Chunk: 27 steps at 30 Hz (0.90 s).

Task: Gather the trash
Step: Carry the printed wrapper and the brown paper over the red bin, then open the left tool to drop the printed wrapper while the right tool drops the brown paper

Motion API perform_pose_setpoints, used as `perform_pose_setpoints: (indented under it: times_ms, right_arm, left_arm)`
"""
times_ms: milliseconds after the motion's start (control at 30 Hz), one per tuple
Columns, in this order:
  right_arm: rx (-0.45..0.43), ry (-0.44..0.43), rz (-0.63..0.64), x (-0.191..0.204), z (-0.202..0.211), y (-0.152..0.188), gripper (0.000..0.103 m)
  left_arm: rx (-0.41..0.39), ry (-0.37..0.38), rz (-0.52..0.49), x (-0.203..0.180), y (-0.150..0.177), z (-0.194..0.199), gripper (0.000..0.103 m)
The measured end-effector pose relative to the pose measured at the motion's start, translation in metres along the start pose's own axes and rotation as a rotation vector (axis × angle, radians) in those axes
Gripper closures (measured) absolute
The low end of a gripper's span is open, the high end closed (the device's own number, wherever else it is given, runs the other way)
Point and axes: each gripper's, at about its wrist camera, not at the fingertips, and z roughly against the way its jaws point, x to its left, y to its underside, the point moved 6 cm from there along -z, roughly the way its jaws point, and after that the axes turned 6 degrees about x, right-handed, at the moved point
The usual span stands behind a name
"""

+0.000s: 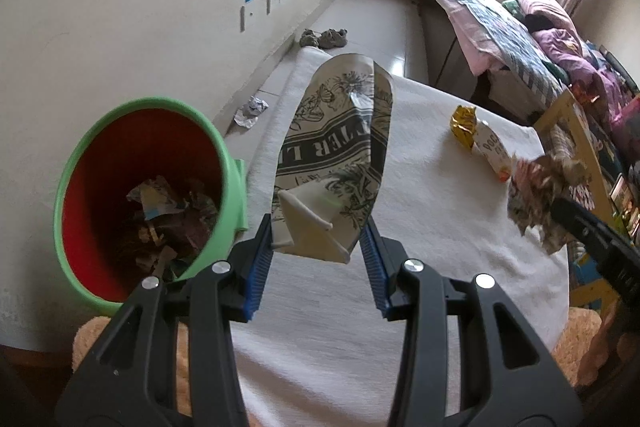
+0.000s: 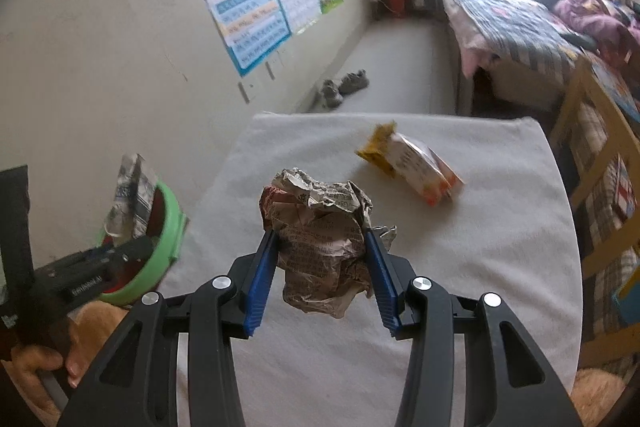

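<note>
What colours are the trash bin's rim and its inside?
The trash bin has a green rim and a red inside, clearest in the left wrist view.

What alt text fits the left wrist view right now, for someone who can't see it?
The left gripper is shut on a flattened printed paper cup, held beside the green bin, which already holds trash. On the white-covered table lies a snack wrapper; at the right edge the right gripper holds crumpled newspaper.
</note>
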Motion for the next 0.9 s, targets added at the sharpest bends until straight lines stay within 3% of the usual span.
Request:
perform_pose_setpoints:
  times_ms: [500,900]
  right_arm:
    - [-0.026,-0.054,0.136,0.072,-0.002,-0.021,0.059]
    - [0.018,-0.088,0.207,0.120,-0.019,-0.019,0.058]
  left_arm:
    - [-0.030,-0.020,0.099,0.047,0.000,0.015,0.062]
    - [-0.075,-0.061,0.138,0.085,0.000,0.029,0.062]
